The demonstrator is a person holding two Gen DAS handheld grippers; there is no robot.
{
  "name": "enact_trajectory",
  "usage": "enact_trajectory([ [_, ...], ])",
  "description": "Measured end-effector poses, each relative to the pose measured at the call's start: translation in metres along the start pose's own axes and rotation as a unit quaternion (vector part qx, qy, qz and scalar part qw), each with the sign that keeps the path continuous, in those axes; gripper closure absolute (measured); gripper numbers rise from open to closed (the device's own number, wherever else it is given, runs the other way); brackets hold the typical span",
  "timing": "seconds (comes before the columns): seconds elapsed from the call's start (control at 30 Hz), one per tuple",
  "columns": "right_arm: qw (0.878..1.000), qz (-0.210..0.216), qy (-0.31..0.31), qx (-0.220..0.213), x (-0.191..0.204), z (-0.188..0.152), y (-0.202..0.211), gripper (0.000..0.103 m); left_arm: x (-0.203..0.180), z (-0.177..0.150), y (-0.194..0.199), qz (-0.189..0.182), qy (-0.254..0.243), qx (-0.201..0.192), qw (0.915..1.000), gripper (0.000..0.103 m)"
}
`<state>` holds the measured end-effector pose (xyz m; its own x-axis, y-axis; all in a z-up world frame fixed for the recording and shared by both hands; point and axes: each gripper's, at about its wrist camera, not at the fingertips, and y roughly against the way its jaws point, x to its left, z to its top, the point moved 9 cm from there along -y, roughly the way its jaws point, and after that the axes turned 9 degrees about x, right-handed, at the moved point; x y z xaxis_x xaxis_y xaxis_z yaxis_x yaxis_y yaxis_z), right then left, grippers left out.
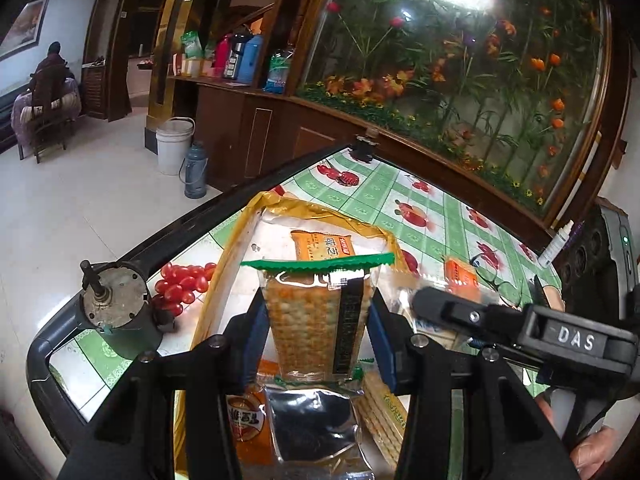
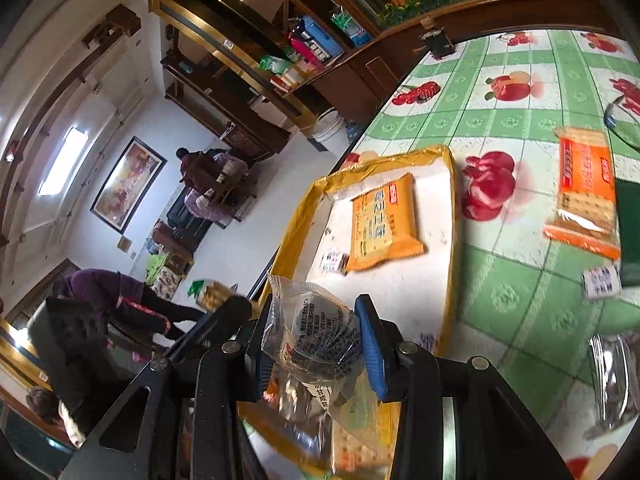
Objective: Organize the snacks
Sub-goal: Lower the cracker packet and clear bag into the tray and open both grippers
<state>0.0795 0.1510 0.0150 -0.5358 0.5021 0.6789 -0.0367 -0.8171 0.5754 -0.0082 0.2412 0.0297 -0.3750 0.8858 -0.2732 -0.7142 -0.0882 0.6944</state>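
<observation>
The tablecloth [image 2: 516, 280] is checked in green and white, printed with red fruit: apples, cherries and small tomatoes. The tray [image 2: 450, 200] has a golden-yellow rim and a white floor. On it lies an orange-yellow snack packet [image 2: 382, 228] with a red label at its top corner. The cracker pack [image 1: 316, 320] is clear over golden-tan crackers, with a green serrated top edge and a black side strip. The round snack's wrapper [image 2: 320, 328] is clear with black print. Both grippers are black with blue pads [image 1: 382, 344]. Another cracker packet [image 2: 586, 188] is orange.
</observation>
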Motion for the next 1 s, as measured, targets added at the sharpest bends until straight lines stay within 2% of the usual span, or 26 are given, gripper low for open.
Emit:
enact_trajectory([
  [0.5, 0.999, -0.022, -0.040, -0.003, -0.034, 0.020, -0.026, 0.060, 0.010, -0.002, -0.042, 0.007, 0.014, 0.028, 0.9995, 0.057],
  [0.7, 0.999, -0.037, -0.037, 0.013, -0.039, 0.017, -0.034, 0.059, 0.007, -0.007, -0.047, 0.005, 0.012, 0.033, 0.9994, 0.057],
  [0.87, 0.999, -0.042, -0.027, -0.004, -0.036, 0.021, -0.025, 0.046, 0.002, -0.007, -0.043, -0.001, 0.008, 0.032, 0.9995, 0.051],
  [1.0, 0.999, -0.045, -0.017, -0.017, -0.032, 0.024, -0.015, 0.045, -0.003, -0.009, -0.038, -0.003, 0.000, 0.032, 0.9995, 0.051],
])
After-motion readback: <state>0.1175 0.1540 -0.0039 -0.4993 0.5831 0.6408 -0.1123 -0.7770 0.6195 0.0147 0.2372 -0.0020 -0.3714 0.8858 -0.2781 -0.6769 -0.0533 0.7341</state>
